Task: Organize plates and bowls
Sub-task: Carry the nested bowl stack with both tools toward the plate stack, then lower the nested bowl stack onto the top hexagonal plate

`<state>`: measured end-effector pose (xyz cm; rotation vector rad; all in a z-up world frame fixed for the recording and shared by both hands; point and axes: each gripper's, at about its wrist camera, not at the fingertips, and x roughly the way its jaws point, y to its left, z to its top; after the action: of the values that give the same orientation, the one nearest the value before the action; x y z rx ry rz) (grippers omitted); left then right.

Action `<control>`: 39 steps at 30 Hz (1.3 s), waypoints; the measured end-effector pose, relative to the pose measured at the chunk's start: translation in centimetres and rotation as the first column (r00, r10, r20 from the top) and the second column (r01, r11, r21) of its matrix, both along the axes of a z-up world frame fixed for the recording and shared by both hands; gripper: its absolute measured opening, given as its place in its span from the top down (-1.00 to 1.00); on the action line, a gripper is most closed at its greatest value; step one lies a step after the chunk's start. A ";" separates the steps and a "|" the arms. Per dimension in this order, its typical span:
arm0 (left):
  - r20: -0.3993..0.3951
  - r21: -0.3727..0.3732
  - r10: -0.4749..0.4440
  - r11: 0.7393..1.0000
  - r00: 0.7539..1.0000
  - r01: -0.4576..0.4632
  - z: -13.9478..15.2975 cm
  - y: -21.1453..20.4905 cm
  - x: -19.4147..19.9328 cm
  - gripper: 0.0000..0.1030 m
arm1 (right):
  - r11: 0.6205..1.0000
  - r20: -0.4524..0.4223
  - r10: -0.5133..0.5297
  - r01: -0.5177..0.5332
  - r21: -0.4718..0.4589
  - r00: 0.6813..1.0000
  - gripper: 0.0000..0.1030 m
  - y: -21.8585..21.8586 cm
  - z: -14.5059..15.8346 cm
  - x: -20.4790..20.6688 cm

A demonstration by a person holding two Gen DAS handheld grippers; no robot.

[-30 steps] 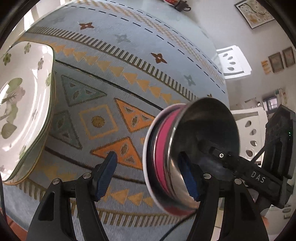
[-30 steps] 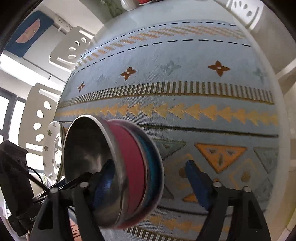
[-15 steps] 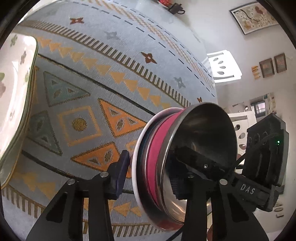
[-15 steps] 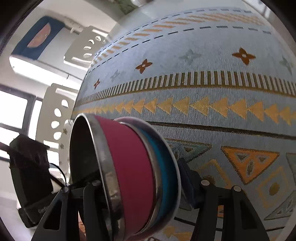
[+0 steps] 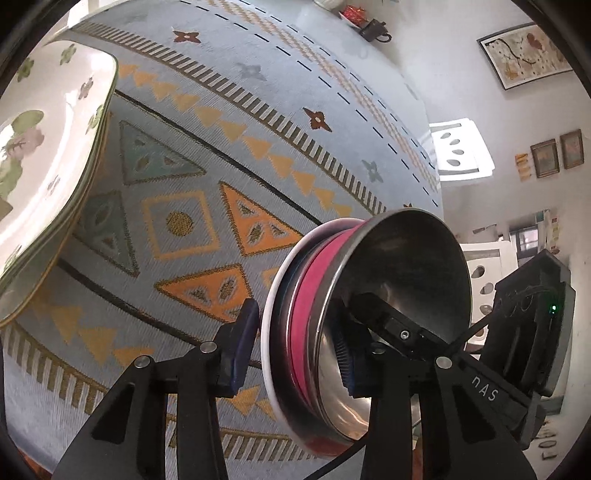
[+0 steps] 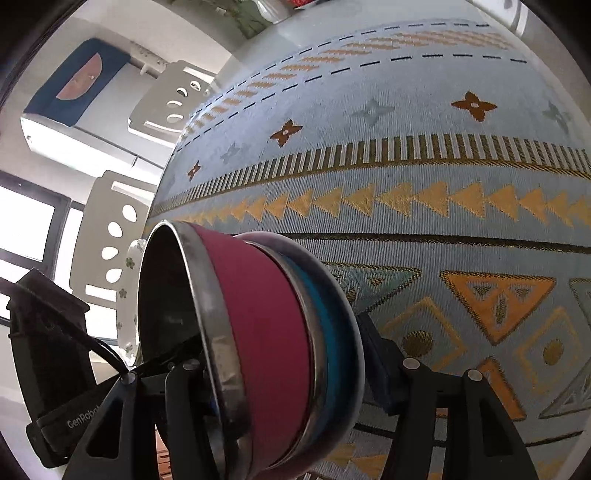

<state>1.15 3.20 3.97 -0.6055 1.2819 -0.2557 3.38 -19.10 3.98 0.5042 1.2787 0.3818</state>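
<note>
A nested stack of bowls (image 5: 325, 295) hangs tilted on its side above the table: a steel bowl with a pink wall sits innermost, then a blue one, then a white rim. My left gripper (image 5: 295, 343) is shut on the stack's wall, one pad (image 5: 240, 339) outside at the white rim and one inside the steel bowl. My right gripper (image 6: 291, 362) clamps the opposite side of the bowl stack (image 6: 258, 317), with its outer pad (image 6: 373, 354) against the blue bowl and its inner finger hidden. A pile of floral plates (image 5: 44, 166) lies at the left.
The table (image 5: 221, 155) carries a blue patterned cloth. A dark cup (image 5: 373, 29) and a red item stand at its far end. White chairs (image 6: 110, 240) surround it, one more chair (image 5: 458, 147) on the right. The floral plates (image 6: 131, 295) show behind the bowls.
Both grippers' jaws have closed in on the bowl stack's wall. The stack is tipped a little more and sits higher in the right wrist view.
</note>
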 end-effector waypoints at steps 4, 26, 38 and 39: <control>0.006 0.011 0.001 1.000 1.000 -0.001 0.5 -0.3 -0.1 0.32 | 1.000 -0.012 -0.017 0.017 0.006 1.000 -0.14 -0.2 0.0 0.0; 0.183 -0.032 0.128 0.992 0.975 -0.124 10.9 8.2 -0.8 0.32 | 1.000 0.156 0.000 -0.003 0.019 0.988 -0.14 6.8 10.8 0.5; 0.139 0.042 0.203 0.977 0.969 -0.211 10.4 21.0 0.1 0.29 | 0.992 0.100 0.114 -0.119 0.050 0.988 -0.16 22.0 10.0 2.4; 0.125 0.045 0.199 0.978 0.972 -0.206 9.8 21.8 0.4 0.30 | 0.992 0.087 0.113 -0.118 0.051 0.990 -0.16 22.7 9.5 2.5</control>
<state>1.56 25.01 13.80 -0.6567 1.0991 -0.0844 5.83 3.62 13.48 0.4584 1.2217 0.5320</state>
